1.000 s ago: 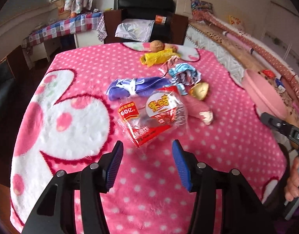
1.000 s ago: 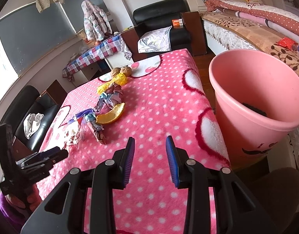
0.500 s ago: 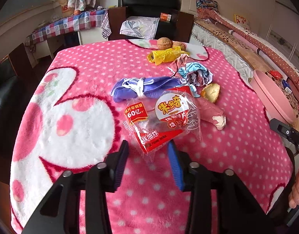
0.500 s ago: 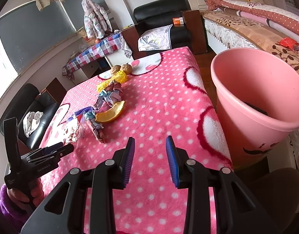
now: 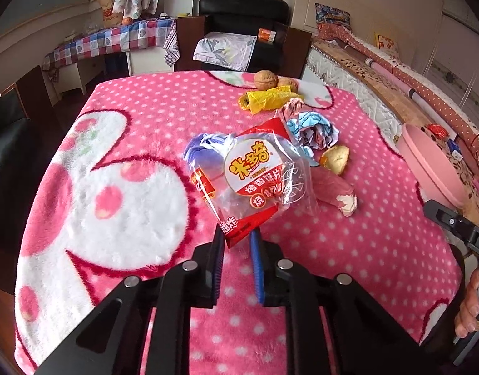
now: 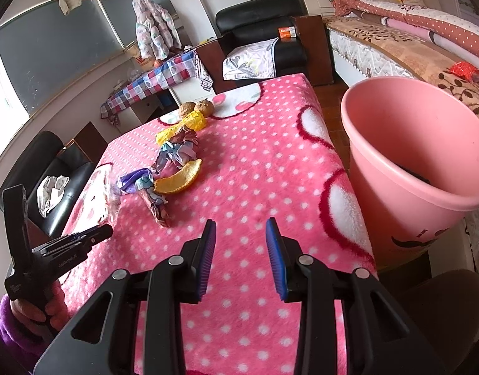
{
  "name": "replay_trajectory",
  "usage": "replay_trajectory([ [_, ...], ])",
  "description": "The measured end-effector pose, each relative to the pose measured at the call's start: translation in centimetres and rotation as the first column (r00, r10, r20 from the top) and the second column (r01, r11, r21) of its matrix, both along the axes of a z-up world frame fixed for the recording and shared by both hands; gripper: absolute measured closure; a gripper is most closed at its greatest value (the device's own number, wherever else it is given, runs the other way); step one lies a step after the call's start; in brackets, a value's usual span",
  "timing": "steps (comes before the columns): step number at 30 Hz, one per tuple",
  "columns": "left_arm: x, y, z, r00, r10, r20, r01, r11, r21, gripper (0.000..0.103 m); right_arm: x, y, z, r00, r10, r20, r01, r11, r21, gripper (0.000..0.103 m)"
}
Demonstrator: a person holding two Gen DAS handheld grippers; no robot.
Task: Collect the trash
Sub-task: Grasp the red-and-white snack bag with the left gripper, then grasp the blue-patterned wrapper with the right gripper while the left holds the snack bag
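Observation:
A clear snack bag with a red and yellow label stands tilted up off the pink dotted blanket. My left gripper is closing, and its blue pads pinch the bag's near red corner. Behind the bag lie a purple wrapper, crumpled blue paper, an orange peel, a pink wrapper, a yellow wrapper and two walnuts. My right gripper hovers open over the blanket's right side with nothing between its fingers. The pink bin stands just right of it.
The bin sits off the table's right edge, with something dark at its bottom. A bed runs along the right wall. A black armchair and a checked side table stand behind the table. A black sofa is at the left.
My left gripper moved forward to the snack bag and its jaws came together on the bag's near corner. The bag now tilts up. The right gripper stayed where it was.

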State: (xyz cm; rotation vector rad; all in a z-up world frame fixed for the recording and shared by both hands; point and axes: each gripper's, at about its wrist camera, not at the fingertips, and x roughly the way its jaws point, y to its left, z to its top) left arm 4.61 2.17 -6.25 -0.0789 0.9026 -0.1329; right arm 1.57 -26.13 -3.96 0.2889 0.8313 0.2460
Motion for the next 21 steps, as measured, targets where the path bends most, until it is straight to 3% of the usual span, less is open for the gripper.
replay_trajectory([
  [5, -0.5, 0.5, 0.9, 1.000, 0.010, 0.022, -0.010, 1.000, -0.016, 0.090, 0.3, 0.9, 0.4, 0.999, 0.046, 0.001, -0.046, 0.999, 0.020, 0.069],
  [12, -0.7, 1.8, 1.9, 0.999, 0.035, 0.035, -0.033, 0.998, -0.046, 0.090, 2.2, 4.0, 0.5, 0.982, 0.185, -0.031, -0.182, 0.978, 0.098, 0.069],
  [21, -0.5, 2.9, 1.5, 0.999, 0.051, 0.019, -0.049, 0.995, -0.083, 0.090, 4.9, 8.1, -0.2, 0.960, 0.271, -0.063, -0.270, 0.962, 0.033, 0.069],
])
